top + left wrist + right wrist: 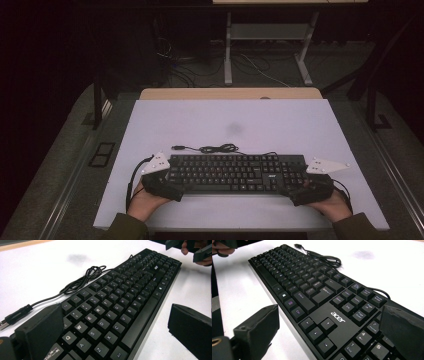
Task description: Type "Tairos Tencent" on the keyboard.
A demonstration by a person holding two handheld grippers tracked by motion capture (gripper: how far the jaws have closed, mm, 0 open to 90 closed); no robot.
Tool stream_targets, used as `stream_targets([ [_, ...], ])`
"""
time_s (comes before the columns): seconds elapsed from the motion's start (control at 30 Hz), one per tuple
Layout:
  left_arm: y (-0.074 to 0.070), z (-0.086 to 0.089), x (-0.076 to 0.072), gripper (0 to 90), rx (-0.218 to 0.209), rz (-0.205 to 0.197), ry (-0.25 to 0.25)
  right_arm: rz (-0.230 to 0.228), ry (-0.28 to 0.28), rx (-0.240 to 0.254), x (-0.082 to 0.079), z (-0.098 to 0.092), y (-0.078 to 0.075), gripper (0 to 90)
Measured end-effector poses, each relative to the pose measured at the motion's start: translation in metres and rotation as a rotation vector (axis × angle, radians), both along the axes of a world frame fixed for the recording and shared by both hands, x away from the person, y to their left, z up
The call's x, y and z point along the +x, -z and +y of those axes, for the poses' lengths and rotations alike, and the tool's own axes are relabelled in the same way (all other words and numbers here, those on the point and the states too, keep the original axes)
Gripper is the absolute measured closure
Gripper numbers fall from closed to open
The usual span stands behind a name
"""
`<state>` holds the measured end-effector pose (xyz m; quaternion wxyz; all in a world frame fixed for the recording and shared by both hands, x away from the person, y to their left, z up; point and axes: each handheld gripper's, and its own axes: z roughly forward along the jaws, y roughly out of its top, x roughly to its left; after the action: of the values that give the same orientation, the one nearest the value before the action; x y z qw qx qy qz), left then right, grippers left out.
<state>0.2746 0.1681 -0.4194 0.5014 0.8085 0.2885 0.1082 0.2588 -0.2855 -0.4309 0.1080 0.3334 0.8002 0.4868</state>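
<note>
A black Acer keyboard (235, 172) lies flat on the white table (225, 120), near its front edge. Its coiled cable (215, 148) with a USB plug rests just behind it. My left gripper (170, 182) is at the keyboard's left end, open. In the left gripper view the jaws straddle that end of the keyboard (117, 305), one jaw over the far edge and the other clear of the front edge. My right gripper (300, 187) is at the right end, open. In the right gripper view one jaw hangs over the number pad of the keyboard (312, 295).
A dark smudge (235, 129) marks the table behind the cable. A wooden strip (230, 93) runs along the table's far edge. Beyond it stand white desk legs (228, 50) and loose floor cables. Dark floor borders the table on both sides.
</note>
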Motion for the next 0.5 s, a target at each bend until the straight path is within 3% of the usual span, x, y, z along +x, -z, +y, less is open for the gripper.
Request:
stream_targets([
  [0.5, -0.0012, -0.0023, -0.0003, 0.0, 0.006, 0.001, -0.011, 0.003, 0.002, 0.033, 0.0019, -0.0026, -0.0013, 2.7],
])
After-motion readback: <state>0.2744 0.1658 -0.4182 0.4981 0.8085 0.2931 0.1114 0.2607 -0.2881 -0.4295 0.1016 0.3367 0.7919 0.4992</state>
